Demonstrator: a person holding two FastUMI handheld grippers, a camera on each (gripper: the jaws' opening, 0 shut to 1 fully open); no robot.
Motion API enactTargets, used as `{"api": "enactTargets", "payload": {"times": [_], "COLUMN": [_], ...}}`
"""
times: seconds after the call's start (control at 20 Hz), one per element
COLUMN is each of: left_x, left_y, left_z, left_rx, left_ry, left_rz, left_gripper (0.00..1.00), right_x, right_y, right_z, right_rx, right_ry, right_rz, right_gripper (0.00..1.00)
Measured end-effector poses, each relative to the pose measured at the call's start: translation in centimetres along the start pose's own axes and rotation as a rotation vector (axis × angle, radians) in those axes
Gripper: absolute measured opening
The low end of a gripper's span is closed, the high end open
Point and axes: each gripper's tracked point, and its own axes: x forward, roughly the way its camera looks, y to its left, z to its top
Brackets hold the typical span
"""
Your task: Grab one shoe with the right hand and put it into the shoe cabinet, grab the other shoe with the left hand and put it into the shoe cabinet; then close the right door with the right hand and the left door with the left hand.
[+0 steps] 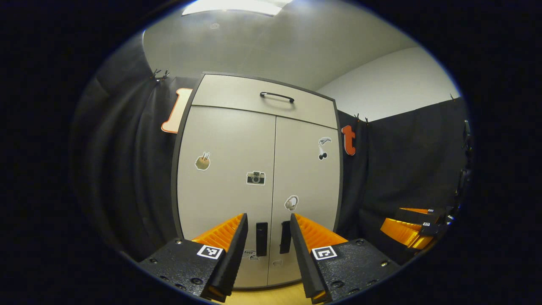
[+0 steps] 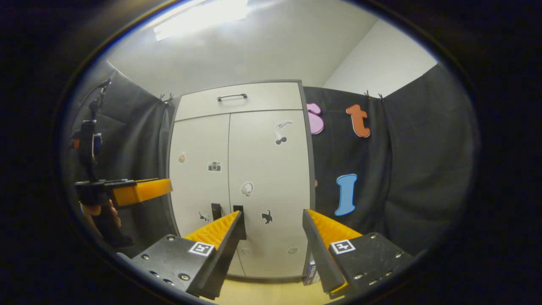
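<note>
The shoe cabinet [image 1: 258,178] stands straight ahead against the far wall, and both its doors look shut. The left door [image 1: 224,178] and the right door [image 1: 307,169] meet in a thin line down the middle. No shoes can be seen, so I think they are inside and the job is about done. The doors look flat, hard and smooth, so they should swing easily with a soft push and not bend. Two small dark handles [image 1: 261,238] sit low down, one each side of the middle line, and those are the best spots to push or hold. Little stickers [image 1: 255,178] dot the doors, and a drawer with a curved handle [image 1: 277,96] sits on top. The left gripper [image 1: 269,245] is near the doors, its fingers wide apart and holding nothing. The right gripper [image 2: 271,241] is off to the right and a bit farther back, also wide apart and holding nothing. A yellow floor [image 1: 271,296] shows below.
</note>
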Motion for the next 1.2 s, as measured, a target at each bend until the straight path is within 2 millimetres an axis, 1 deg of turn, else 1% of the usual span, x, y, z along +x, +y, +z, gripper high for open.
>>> {"api": "enactTargets", "payload": {"times": [0.2,0.25,0.3,0.45,0.6,0.65,0.75,0.8,0.9,0.95,1.0,1.1,1.2], "left_x": [-0.6,-0.7,-0.8,-1.0,-1.0,-1.1,-1.1,-1.1,-0.9,-0.8,-0.6,-0.6,-0.4], "left_y": [0.1,0.1,0.2,0.8,1.4,1.5,2.1,2.5,2.8,3.0,3.2,3.5,3.6], "left_z": [-0.5,-0.6,-0.7,-0.6,-0.4,-0.2,-0.1,0.0,0.0,0.0,0.0,-0.1,-0.3], "left_rx": [0.011,0.013,0.013,0.018,0.017,0.015,0.017,0.016,0.009,0.004,0.001,0.0,-0.005], "left_ry": [0.008,0.013,0.014,0.015,0.006,0.004,0.0,-0.004,-0.004,-0.005,-0.005,-0.003,0.001], "left_rz": [-0.008,-0.013,-0.015,-0.015,-0.009,-0.006,0.004,0.01,0.015,0.016,0.017,0.02,0.023], "left_gripper": [0.61,0.65,0.61,0.61,0.61,0.61,0.62,0.62,0.61,0.62,0.62,0.62,0.61], "right_x": [-0.7,-0.9,-0.9,-1.0,-0.6,-0.4,-0.1,0.0,0.4,0.7,0.8,1.1,1.3], "right_y": [0.7,0.9,1.2,1.9,2.4,2.6,2.9,3.0,3.2,3.4,3.5,3.7,3.8], "right_z": [-0.5,-0.6,-0.6,-0.5,-0.2,0.0,0.0,0.1,0.0,0.1,0.2,0.3,0.5], "right_rx": [-0.002,-0.002,-0.002,-0.002,-0.005,-0.004,0.002,0.005,0.008,0.007,0.006,0.003,0.003], "right_ry": [0.004,0.004,0.002,-0.002,-0.013,-0.017,-0.02,-0.022,-0.017,-0.017,-0.018,-0.021,-0.023], "right_rz": [-0.006,-0.008,-0.009,-0.006,0.0,0.002,0.008,0.008,0.014,0.016,0.018,0.022,0.025], "right_gripper": [0.85,0.85,0.85,0.85,0.85,0.83,0.85,0.83,0.85,0.83,0.85,0.85,0.82]}}
